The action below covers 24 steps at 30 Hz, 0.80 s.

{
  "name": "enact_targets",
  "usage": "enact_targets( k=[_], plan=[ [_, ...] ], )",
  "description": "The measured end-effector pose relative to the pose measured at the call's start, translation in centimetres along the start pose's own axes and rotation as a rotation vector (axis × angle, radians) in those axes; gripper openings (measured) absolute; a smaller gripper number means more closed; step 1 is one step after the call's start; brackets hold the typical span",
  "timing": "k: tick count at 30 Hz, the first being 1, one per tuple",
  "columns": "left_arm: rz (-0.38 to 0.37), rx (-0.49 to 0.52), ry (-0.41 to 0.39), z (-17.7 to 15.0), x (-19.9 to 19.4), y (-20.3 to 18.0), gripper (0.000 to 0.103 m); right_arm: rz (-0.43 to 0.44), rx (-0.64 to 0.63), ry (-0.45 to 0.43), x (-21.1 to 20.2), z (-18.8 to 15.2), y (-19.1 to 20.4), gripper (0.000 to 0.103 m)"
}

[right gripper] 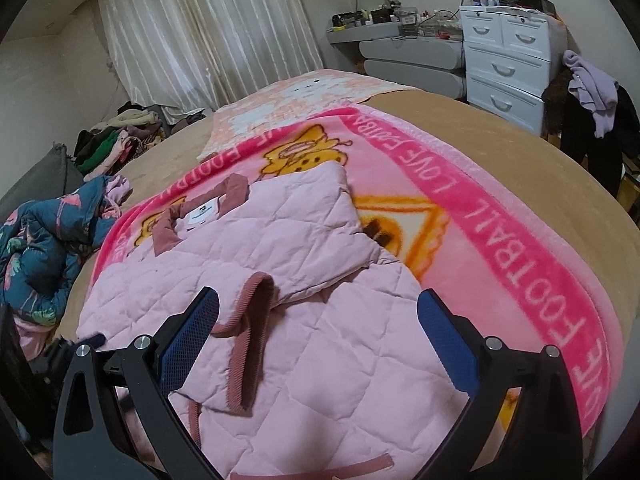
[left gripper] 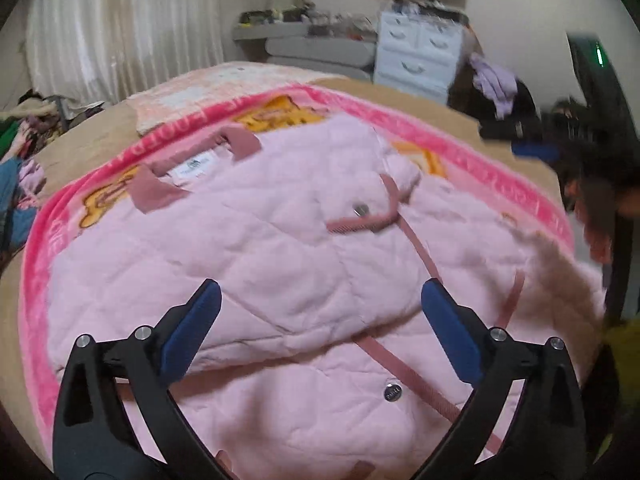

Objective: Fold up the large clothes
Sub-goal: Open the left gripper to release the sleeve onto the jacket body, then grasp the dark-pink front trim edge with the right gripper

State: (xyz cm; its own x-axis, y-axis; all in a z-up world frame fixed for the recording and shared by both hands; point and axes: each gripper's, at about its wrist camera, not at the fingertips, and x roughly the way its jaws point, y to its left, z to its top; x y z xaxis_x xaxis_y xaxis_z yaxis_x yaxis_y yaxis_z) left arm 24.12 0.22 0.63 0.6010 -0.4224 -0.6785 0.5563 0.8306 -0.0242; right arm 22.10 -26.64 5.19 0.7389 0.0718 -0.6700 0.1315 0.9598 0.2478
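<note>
A pale pink quilted jacket (left gripper: 248, 248) with dusty-rose collar and trim lies on a bright pink printed blanket (left gripper: 500, 168). Its sleeves are folded in over the body. In the right wrist view the jacket (right gripper: 304, 320) shows a sleeve with a ribbed rose cuff (right gripper: 250, 336) lying across the front. My left gripper (left gripper: 320, 312) is open and empty just above the jacket's lower half. My right gripper (right gripper: 318, 320) is open and empty above the sleeve cuff and the jacket's right side.
The blanket (right gripper: 520, 240) covers a tan bed (right gripper: 500, 132). A blue patterned garment (right gripper: 44, 248) and a clothes pile (right gripper: 116, 136) lie at the left. A white drawer unit (right gripper: 508, 60) and hanging lilac clothes (right gripper: 592, 88) stand at the back right. A blurred dark object (left gripper: 592, 184) is at the right.
</note>
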Motion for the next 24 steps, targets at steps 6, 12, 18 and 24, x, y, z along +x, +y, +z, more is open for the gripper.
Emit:
enact_targets(
  k=[6, 12, 18, 24],
  plan=[
    [0.122, -0.147, -0.051, 0.9, -2.7, 5.9, 0.094, 0.093, -0.046, 0.084, 2.1, -1.5, 3.2, 0.099],
    [0.277, -0.311, -0.090, 0.1, -5.7, 13.1, 0.094, 0.162, -0.053, 0.200, 5.7, -3.9, 5.7, 0.099],
    [0.431, -0.432, -0.082, -1.6, -7.7, 18.3, 0.094, 0.168, -0.009, 0.267, 8.7, -5.7, 5.9, 0.099],
    [0.452, -0.516, -0.082, -3.0, -8.4, 20.7, 0.094, 0.193, 0.062, 0.291, 10.4, -6.5, 5.4, 0.099]
  ],
)
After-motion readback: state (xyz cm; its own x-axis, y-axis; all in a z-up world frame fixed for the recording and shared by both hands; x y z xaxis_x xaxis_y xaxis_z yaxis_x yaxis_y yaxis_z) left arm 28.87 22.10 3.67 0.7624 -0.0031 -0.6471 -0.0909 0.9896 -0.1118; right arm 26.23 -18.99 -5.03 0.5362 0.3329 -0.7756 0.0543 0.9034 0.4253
